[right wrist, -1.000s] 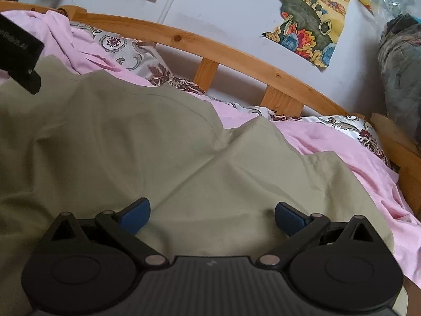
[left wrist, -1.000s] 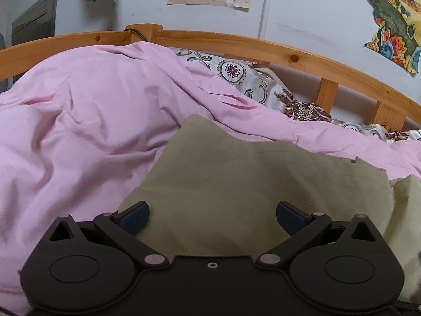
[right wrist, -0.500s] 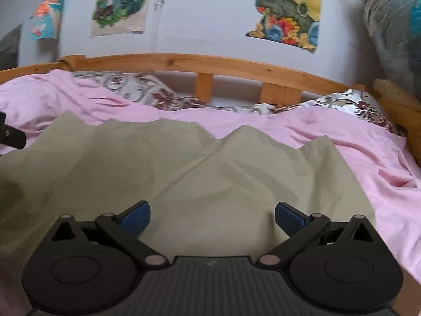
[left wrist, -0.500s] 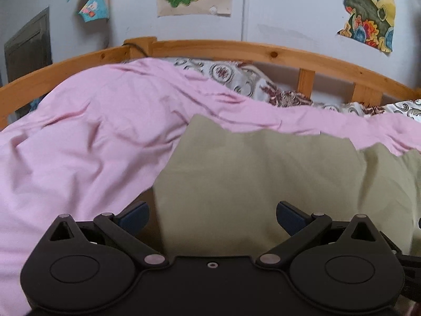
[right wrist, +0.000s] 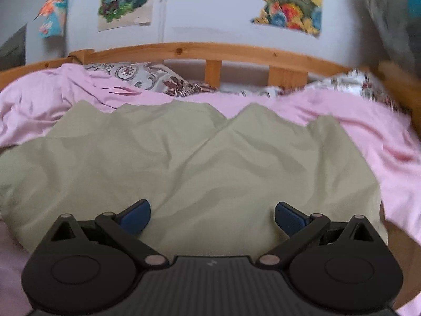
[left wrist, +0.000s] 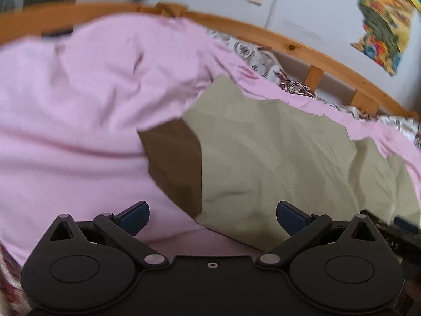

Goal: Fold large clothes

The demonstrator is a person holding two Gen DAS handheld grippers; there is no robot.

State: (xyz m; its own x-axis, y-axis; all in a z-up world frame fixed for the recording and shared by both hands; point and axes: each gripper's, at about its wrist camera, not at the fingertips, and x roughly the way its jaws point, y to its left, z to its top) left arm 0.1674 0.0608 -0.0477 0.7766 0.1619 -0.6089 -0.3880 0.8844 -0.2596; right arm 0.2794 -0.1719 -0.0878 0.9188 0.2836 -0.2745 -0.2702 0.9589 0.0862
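An olive-green garment [right wrist: 200, 163] lies spread on the pink bedsheet [right wrist: 373, 142]. In the left wrist view the garment [left wrist: 284, 158] fills the right half, with a darker brown patch [left wrist: 176, 163] at its left edge. My left gripper [left wrist: 211, 214] is open and empty, just above the garment's near left corner. My right gripper [right wrist: 211, 214] is open and empty over the garment's near edge. The other gripper's dark body [left wrist: 394, 226] shows at the far right of the left wrist view.
A wooden bed rail [right wrist: 236, 52] runs along the back, with patterned pillows [right wrist: 147, 76] in front of it. The pink sheet bulges high on the left [left wrist: 79, 100]. Posters [right wrist: 289, 0] hang on the grey wall. A dark bundle [right wrist: 394, 21] hangs at the far right.
Both grippers have pulled back and lowered toward the garment's near edge. The left view has swung left, and the brown patch at the garment's left edge now shows.
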